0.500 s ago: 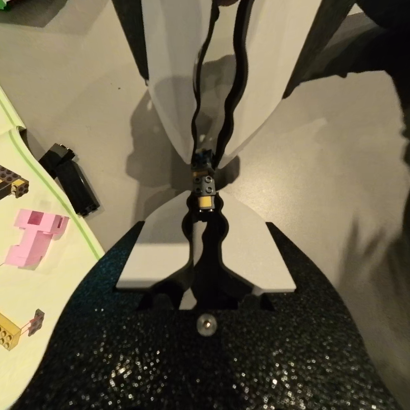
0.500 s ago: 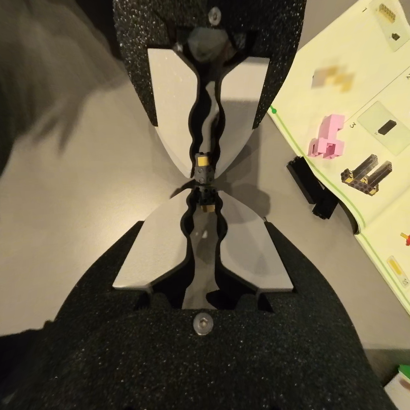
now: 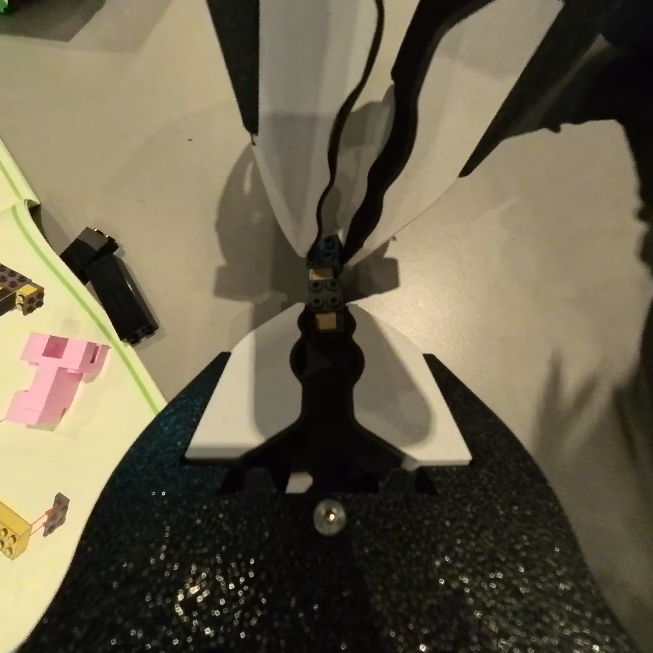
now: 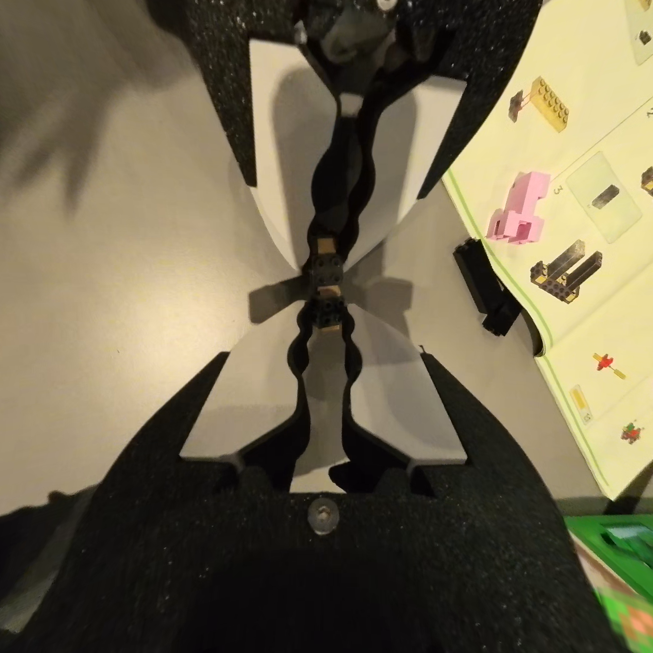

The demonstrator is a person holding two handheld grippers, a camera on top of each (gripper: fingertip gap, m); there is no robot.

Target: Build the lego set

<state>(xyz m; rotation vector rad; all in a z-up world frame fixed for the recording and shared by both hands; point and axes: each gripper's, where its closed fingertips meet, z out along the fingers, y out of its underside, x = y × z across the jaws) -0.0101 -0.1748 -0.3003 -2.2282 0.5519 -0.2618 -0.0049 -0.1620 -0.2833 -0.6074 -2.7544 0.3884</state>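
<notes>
Two small black-and-tan lego pieces (image 3: pixel 325 296) (image 4: pixel 325 315) are meeting tip to tip above the table (image 3: pixel 141 141). The left gripper (image 3: pixel 325 311) is pinching one, the right gripper (image 4: pixel 327 318) is pinching the other.

In the left wrist view the pale grey tabletop (image 3: pixel 494 289) lies open from 1 to 5 o'clock, while at 9 o'clock two long black brick columns (image 3: pixel 113 286) lie beside the curled edge of a pale green instruction booklet (image 3: pixel 70 406), narrowing that side.
</notes>
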